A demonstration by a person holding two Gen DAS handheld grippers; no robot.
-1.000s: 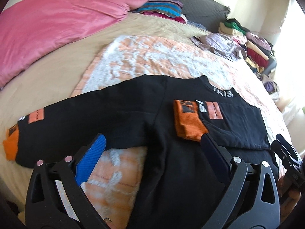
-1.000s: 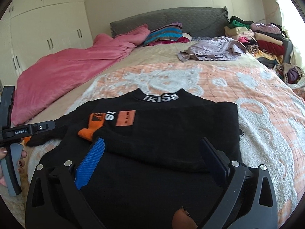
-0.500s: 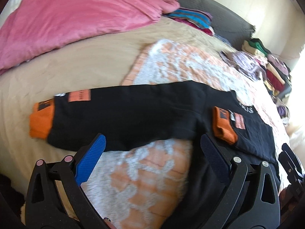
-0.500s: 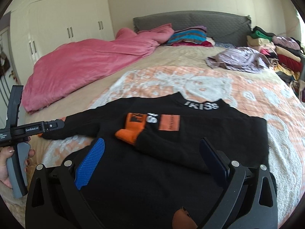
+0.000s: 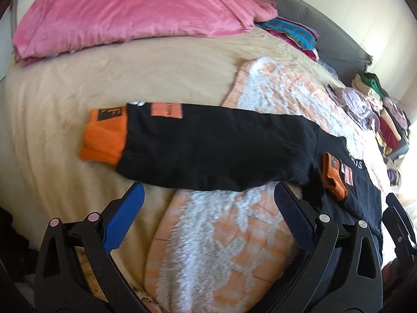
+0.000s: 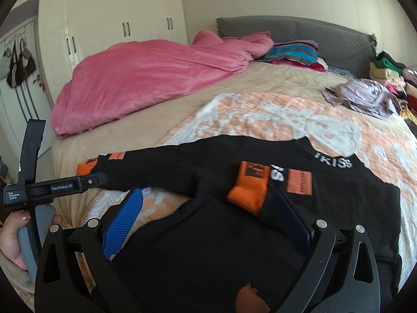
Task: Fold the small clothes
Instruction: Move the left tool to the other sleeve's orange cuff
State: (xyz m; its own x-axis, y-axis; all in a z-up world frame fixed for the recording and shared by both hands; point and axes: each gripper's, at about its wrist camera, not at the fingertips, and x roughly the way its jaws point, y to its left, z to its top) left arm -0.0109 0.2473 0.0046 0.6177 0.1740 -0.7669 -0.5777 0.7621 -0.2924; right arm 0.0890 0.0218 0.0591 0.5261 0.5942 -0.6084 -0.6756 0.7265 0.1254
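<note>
With both the left gripper (image 5: 207,210) and right gripper (image 6: 207,214) hanging wide and empty, the outstretched sleeve (image 5: 208,146) of the black sweater (image 6: 234,247) is risking bunching if pinched mid-length.

One black sweater (image 6: 234,234), two orange cuffs (image 5: 104,138), one pink duvet (image 5: 130,13), two grippers (image 5: 208,224)

A black sweater (image 6: 208,224) with orange cuffs lies flat under the right gripper (image 6: 206,214); one sleeve (image 5: 208,151) stretches straight, just ahead of the left gripper (image 5: 208,208), the other folded across the chest.
</note>
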